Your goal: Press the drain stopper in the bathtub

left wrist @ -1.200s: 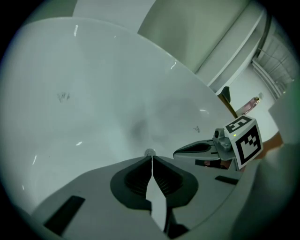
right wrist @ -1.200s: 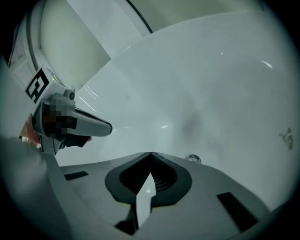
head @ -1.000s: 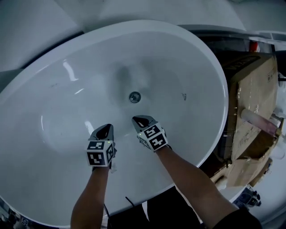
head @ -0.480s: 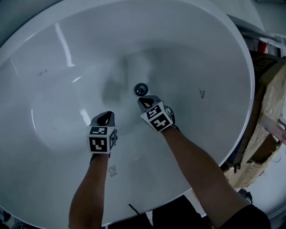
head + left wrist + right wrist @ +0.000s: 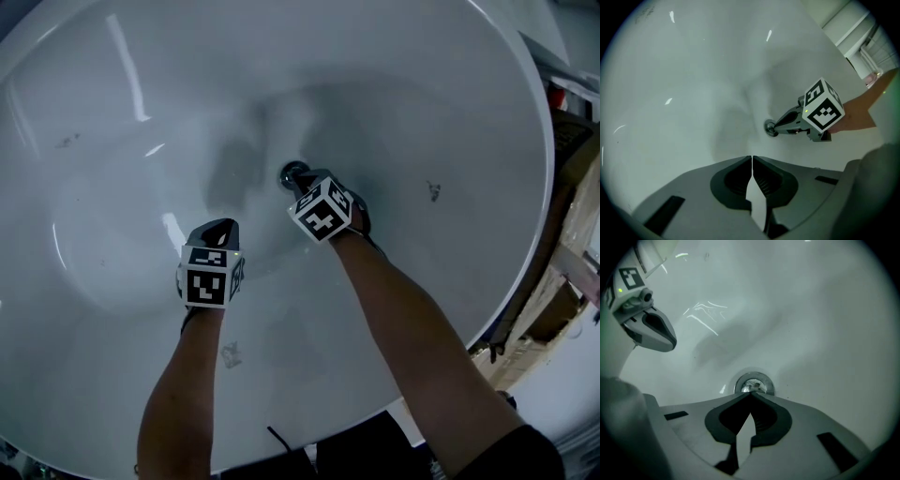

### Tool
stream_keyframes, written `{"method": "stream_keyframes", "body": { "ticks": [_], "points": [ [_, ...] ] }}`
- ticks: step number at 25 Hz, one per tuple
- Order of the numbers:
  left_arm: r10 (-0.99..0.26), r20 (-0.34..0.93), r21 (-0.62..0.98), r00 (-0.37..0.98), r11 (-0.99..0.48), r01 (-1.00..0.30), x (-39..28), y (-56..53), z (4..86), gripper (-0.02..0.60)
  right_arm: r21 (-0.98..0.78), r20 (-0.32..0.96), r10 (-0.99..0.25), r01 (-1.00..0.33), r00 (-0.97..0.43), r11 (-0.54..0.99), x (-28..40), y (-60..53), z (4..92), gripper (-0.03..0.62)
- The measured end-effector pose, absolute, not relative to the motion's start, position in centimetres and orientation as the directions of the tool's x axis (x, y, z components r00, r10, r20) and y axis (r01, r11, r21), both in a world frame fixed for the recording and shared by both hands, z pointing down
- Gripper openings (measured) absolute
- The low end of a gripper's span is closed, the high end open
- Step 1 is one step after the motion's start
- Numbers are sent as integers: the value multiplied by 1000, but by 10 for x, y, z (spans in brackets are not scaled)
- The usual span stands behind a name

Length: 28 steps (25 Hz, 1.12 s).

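Drain stopper point(image 5: 754, 384): round chrome disc at the lowest part of the bathtub point(image 5: 441, 84) floor. You cannot tell whether it is up or already down.
Right claw point(image 5: 751, 395): jaws together, holding nothing. The joined tip sits at the stopper's near edge, touching it or just above it.
Left claw point(image 5: 752, 157): jaws together, empty. It hovers near the stopper, on your left of it, clear of the chrome.
Step in hand: judged to be the press itself, about to land.
Risk, off-centre push: your tip is at the stopper's rim, not its middle. Pressing there could tilt the disc or fail to click it.
Risk, slip: the chrome and the enamel are both glossy. An angled push could skid the tip off the stopper onto the tub floor.
Dark mark point(image 5: 433, 191): on the tub floor to the right of the stopper, well apart from it, not involved.
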State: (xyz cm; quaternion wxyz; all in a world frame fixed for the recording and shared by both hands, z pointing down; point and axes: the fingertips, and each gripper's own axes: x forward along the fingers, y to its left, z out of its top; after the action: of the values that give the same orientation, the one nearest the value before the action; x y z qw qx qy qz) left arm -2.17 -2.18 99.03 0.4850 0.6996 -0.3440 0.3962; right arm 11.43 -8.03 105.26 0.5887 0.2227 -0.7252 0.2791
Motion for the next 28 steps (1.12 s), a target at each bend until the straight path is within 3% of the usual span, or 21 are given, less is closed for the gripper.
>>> {"method": "stream_keyframes", "body": {
  "ticks": [9,16,22,28],
  "points": [
    [-61,893,407,445,-311,-859,-18,-22,996,23,-15,999,-3,-513,-34,858,117,-79,1058,20],
    [-53,897,400,438,-324,-857,-26,-32,992,24,-21,999,2,-516,-38,857,120,-77,1061,20],
    [-45,912,369,408,-343,-864,-45,-26,989,25,-108,989,27,-587,-145,802,120,-77,1054,18],
    [-56,925,347,375,-276,-896,-69,-14,969,25,-72,989,-23,-608,-146,790,138,-77,1028,14]
  ]
}}
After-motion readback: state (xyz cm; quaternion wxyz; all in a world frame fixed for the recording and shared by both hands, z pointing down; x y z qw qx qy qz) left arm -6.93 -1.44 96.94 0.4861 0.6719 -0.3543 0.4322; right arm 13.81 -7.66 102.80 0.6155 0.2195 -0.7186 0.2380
